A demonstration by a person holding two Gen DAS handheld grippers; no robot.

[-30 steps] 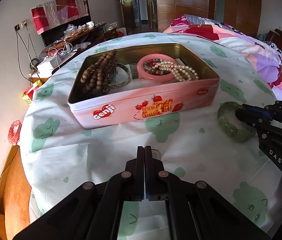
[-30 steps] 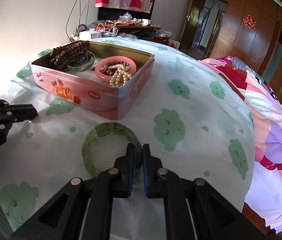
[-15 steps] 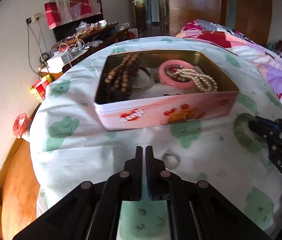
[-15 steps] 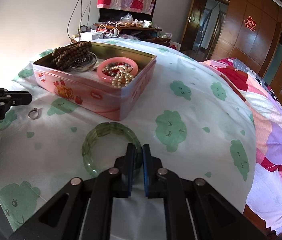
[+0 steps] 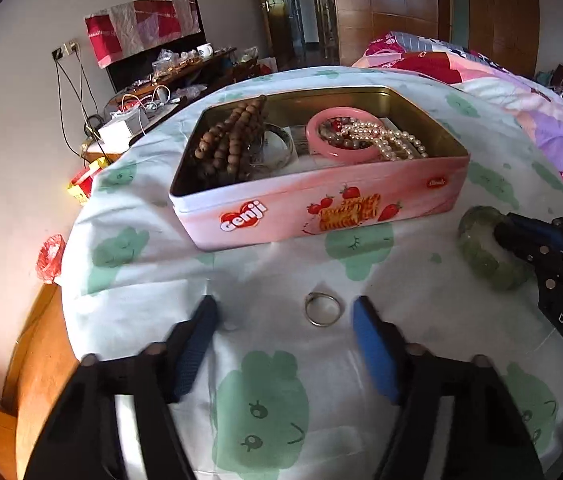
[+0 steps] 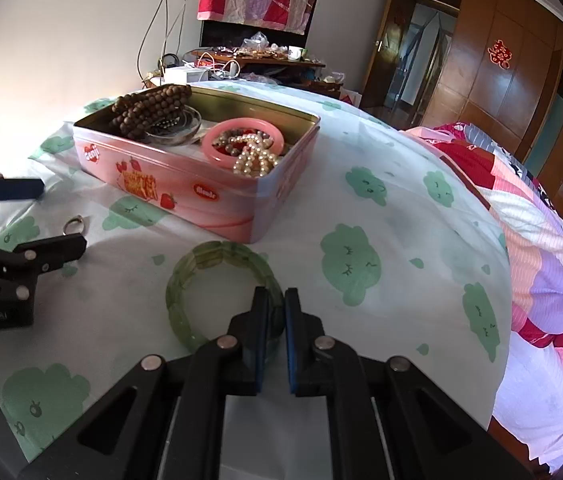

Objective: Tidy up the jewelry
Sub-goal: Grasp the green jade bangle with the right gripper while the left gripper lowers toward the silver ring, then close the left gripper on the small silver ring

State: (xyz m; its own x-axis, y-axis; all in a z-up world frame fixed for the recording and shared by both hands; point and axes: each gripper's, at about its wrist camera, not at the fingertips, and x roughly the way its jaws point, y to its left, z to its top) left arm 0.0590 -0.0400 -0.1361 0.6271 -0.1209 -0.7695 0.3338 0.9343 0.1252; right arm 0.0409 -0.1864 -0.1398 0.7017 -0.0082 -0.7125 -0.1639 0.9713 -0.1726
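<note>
A pink tin box [image 5: 321, 200] is sitting in the middle of a round counter [image 5: 281, 280] covered with a white cloth with green shapes on it. Inside the box, on its left side, brown wooden beads [image 5: 229, 140] are piled up, and thin silver bangles [image 5: 277, 148] are lying just beside them. On the box's right side a pink bangle [image 5: 341, 136] is lying flat, with a string of pearls [image 5: 389, 142] spilling over it. In front of the box, on the cloth, a small silver ring [image 5: 321, 309] is lying. The left gripper [image 5: 281, 320] is hanging over it, and its fingers [image 5: 373, 348] have just been opening; they are standing wide apart now, with the ring between them but not touching them. To the right of the box a green bracelet [image 6: 217, 288] is lying on the cloth. The right gripper [image 6: 275, 312] is squeezing the near side of the bracelet, with its fingers [image 6: 261, 320] almost shut on the green band. Past the box, at the far wall, a messy desk [image 6: 257, 60] is standing, and to the right of the box a bed with a bright quilt [image 6: 541, 240] is showing.
</note>
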